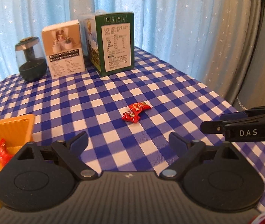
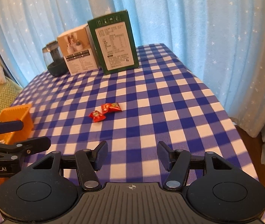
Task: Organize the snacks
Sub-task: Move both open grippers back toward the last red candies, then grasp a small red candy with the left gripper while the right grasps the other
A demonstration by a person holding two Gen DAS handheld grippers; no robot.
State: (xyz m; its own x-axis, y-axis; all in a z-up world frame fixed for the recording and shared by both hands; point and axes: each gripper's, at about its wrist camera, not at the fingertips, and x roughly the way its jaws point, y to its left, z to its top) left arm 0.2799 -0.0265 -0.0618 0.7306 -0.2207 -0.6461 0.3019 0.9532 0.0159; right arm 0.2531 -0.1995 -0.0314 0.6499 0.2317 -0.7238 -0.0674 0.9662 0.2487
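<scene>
2 small red wrapped candies [image 1: 135, 111] touch on the checked desk [image 1: 98, 100].
Left hand-held gripper [image 1: 128, 141] and right hand-held gripper [image 2: 132, 155] hang apart, empty; orange plastic basket [image 1: 11, 128] at 9 o'clock.

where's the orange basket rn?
The orange basket sits at the table's left edge in both wrist views, beside the left gripper, well left of the two red candies.
</scene>
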